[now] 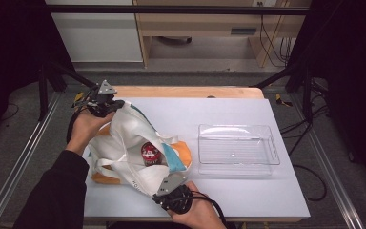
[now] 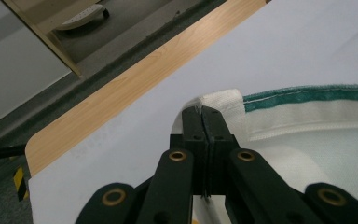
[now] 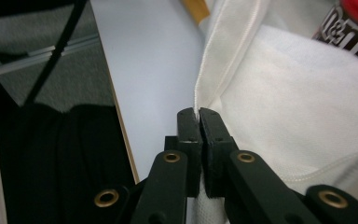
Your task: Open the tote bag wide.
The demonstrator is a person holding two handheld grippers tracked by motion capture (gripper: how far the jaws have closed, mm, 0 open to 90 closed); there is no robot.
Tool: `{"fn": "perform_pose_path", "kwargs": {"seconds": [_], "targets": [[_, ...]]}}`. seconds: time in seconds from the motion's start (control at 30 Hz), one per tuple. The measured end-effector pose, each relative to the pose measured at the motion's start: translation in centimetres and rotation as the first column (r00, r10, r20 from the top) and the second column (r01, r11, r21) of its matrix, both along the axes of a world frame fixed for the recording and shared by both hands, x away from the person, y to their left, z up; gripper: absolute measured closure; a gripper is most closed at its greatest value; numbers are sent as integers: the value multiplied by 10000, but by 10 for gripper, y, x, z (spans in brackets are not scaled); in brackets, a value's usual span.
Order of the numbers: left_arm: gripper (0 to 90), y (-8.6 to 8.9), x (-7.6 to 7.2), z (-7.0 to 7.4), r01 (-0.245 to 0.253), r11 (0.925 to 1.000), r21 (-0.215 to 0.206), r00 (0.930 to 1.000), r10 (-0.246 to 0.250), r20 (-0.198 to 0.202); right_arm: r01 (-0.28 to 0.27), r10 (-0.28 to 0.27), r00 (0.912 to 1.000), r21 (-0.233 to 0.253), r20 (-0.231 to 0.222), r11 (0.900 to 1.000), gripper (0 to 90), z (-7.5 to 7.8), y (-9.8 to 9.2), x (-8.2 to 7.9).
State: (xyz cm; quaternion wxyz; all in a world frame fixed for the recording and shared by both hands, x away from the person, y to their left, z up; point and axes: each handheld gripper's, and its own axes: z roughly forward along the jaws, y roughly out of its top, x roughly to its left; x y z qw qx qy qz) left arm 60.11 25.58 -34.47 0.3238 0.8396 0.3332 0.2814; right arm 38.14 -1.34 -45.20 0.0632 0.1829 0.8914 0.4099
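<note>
Looking down from the high view, I hold a white cloth tote bag (image 1: 133, 143) open on the white tabletop (image 1: 248, 195), my left gripper (image 1: 106, 106) pinching its far rim and my right gripper (image 1: 167, 187) pinching its near rim. Inside the mouth stands a dark container with a red lid (image 1: 150, 153); an orange object (image 1: 185, 151) lies under the bag at its right side, with a teal patch (image 1: 174, 158) of fabric just beside it. A clear plastic tray (image 1: 238, 149), rectangular with a ribbed floor, sits apart to the right. A wooden strip (image 1: 186, 91) borders the tabletop's far edge.

Left gripper view: my jaws are pressed together on a folded white corner of the bag (image 2: 223, 105), where a woven teal band (image 2: 307, 95) runs along the hem. Beyond lie the tabletop (image 2: 284, 42) and the pale wooden edge (image 2: 135, 88).

Right gripper view: my jaws are clamped on a stitched white seam of the bag (image 3: 205, 88); the cloth looks soft and finely knit. The red-lidded container (image 3: 354, 23) shows at upper right, bearing printed lettering. A dark sleeve (image 3: 51, 163) lies at lower left, past the table edge.
</note>
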Motion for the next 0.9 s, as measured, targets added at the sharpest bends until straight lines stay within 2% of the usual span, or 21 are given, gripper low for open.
{"fn": "perform_pose_path", "kwargs": {"seconds": [0.07, 0.1, 0.43, 0.6, 0.67, 0.7, 0.73, 0.8, 0.83, 0.87, 0.9], "targets": [[893, 0, 1, -3, -80, 10000, 43, 10000, 80, -36, -35, 35, 10000, 36, -67, 10000, 883, 3, 0, 3], [893, 1, 2, -4, -116, 9999, -45, 9999, 116, -65, -46, 46, 10000, -26, -48, 10000, 883, 2, 0, 2], [893, 1, 3, -13, -193, 9998, 12, 9996, 194, -206, -58, 55, 9999, -247, -159, 9997, 881, -8, -2, 0], [890, 2, 1, -20, -249, 9995, -214, 9987, 239, -441, -69, 69, 9999, 30, -114, 10000, 858, -6, -4, 2], [885, 2, -2, -21, -220, 9991, -362, 9992, 208, -338, -41, 43, 9999, 150, -97, 9999, 837, -4, -5, 2], [869, 2, -6, -20, -234, 9982, -550, 9995, 221, -233, 9, -14, 9999, 332, 131, 9994, 754, 0, -7, 2], [842, 2, -6, -20, -234, 9982, -550, 9995, 221, -233, 9, -14, 9999, 332, 131, 9994, 754, 0, -7, 2], [779, 3, -14, -17, -202, 9970, -745, 9997, 210, 92, -10, -16, 9991, 618, 419, 9981, 669, 9, -9, 3], [731, 3, -18, -15, -229, 9969, -749, 9993, 250, 280, 62, -95, 9987, 667, 492, 9978, 641, 13, -10, 3], [672, 3, -18, -15, -229, 9969, -749, 9993, 250, 280, 94, -134, 9983, 714, 559, 9974, 613, 17, -11, 3], [614, 4, -27, -11, -285, 9971, -708, 9975, 330, 627, 116, -163, 9980, 762, 607, 9970, 584, 22, -13, 3]]}}
